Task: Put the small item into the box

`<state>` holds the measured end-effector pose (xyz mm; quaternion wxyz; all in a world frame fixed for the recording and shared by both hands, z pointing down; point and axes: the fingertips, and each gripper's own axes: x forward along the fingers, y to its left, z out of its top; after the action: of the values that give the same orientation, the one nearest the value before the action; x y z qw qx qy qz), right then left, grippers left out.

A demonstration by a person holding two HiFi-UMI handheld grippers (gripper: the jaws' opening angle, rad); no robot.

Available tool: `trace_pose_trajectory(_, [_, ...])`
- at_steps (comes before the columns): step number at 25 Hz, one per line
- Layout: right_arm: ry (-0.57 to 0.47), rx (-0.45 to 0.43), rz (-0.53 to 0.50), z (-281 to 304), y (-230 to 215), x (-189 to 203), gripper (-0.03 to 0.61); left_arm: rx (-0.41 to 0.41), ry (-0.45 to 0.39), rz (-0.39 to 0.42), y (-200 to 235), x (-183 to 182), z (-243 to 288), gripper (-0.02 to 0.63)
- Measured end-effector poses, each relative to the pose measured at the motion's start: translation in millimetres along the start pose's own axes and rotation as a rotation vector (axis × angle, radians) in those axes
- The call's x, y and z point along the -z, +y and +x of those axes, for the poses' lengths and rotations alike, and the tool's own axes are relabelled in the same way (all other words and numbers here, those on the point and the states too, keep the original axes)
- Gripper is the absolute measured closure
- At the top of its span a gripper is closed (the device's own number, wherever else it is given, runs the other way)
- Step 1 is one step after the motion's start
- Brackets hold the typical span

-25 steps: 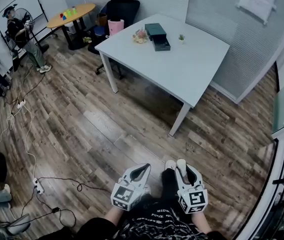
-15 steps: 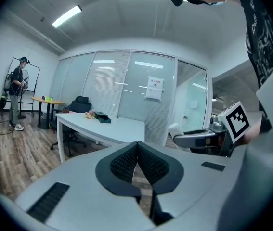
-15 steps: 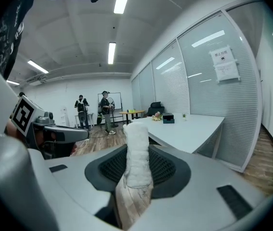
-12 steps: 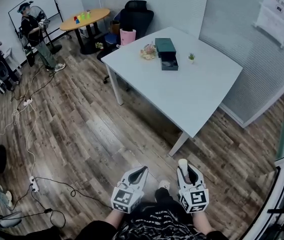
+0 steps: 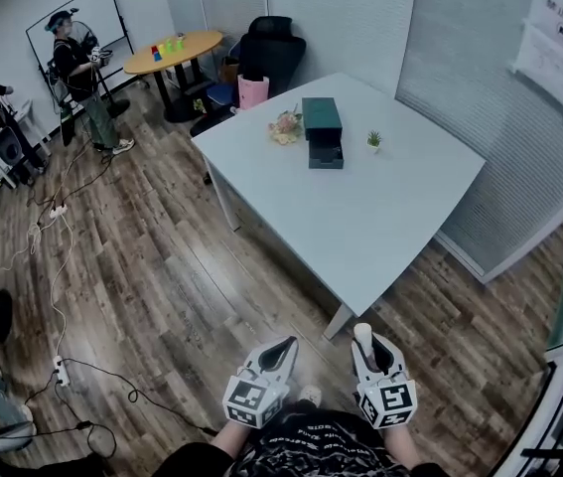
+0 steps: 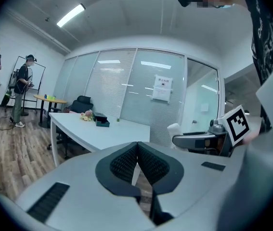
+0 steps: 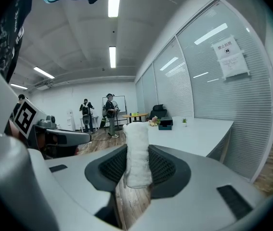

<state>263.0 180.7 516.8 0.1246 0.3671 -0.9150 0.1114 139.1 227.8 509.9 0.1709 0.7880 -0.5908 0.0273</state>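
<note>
My right gripper (image 5: 364, 344) (image 7: 137, 170) is shut on a small white roll (image 7: 136, 153) (image 5: 362, 335) that stands upright between its pads. My left gripper (image 5: 283, 348) (image 6: 137, 161) is shut with nothing in it. Both are held low in front of the person's body, above the wooden floor, short of the white table (image 5: 400, 217). At the table's far end stands a dark green box (image 5: 323, 132) (image 7: 165, 122) (image 6: 100, 122) with its drawer pulled out. A bunch of flowers (image 5: 285, 126) lies to the box's left and a tiny potted plant (image 5: 372, 140) to its right.
A black office chair (image 5: 271, 53) and a pink bag (image 5: 253, 91) stand behind the table. A round wooden table (image 5: 174, 53) and two people (image 5: 80, 68) are at the far left. Cables (image 5: 58, 266) and a power strip (image 5: 60, 371) lie on the floor at left. Glass walls with blinds (image 5: 519, 117) run along the right.
The view has come closer to the white table, which now sits nearer the grippers. Both grippers stay shut and low, the white roll still in the right one.
</note>
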Motion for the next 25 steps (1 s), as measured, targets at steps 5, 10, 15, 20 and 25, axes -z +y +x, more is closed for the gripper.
trace_pose_trajectory(5, [-0.009,0.005,0.040,13,-23,-4,0.440,0.001,0.009,0.005,-2,2,25,0.595])
trace_pose_trajectory(10, [0.013,-0.031,0.050,30,-24,-3,0.440,-0.015,0.029,-0.014,9,2,40,0.595])
trace_pose_trajectory(15, [0.003,-0.018,0.051,63,-35,-15,0.440,-0.005,0.005,-0.026,37,-17,73,0.595])
trace_pose_trajectory(20, [-0.006,0.031,0.076,112,-51,-29,0.440,0.067,0.009,0.014,70,-33,120,0.595])
trace_pose_trajectory(25, [-0.002,0.070,0.079,181,-58,-55,0.440,0.116,0.021,0.034,128,-61,157,0.595])
